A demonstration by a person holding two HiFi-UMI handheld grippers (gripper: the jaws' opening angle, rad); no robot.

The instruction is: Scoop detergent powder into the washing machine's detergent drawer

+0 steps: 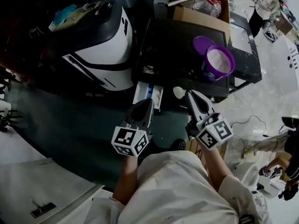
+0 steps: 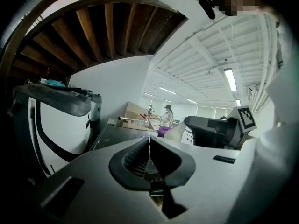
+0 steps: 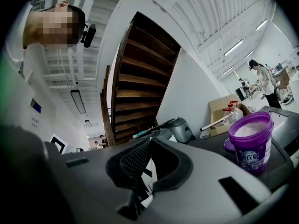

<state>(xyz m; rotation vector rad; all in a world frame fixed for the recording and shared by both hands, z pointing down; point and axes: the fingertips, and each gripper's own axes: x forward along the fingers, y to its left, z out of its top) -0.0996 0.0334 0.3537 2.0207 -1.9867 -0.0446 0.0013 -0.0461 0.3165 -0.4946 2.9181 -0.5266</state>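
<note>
An open purple tub of white detergent powder [image 1: 218, 62] [image 3: 252, 141] stands on a black stand [image 1: 173, 45], its purple lid [image 1: 202, 43] beside it. The white detergent drawer [image 1: 150, 94] is pulled out below the stand's front edge, next to the white and black washing machine [image 1: 100, 43] [image 2: 51, 120]. My right gripper [image 1: 190, 94] [image 3: 150, 139] is shut; a white scoop [image 1: 179, 92] [image 2: 177, 132] sticks out left of its tips, just right of the drawer. My left gripper [image 1: 147, 102] [image 2: 149, 139] is shut and empty, its tips over the drawer's near end.
A cardboard box [image 1: 201, 3] [image 3: 224, 111] with plastic bottles sits behind the stand. A dark floor mat [image 1: 70, 125] lies before the machine. Cables [image 1: 243, 125] trail on the floor at right. A wooden staircase [image 3: 140, 78] rises behind the machine.
</note>
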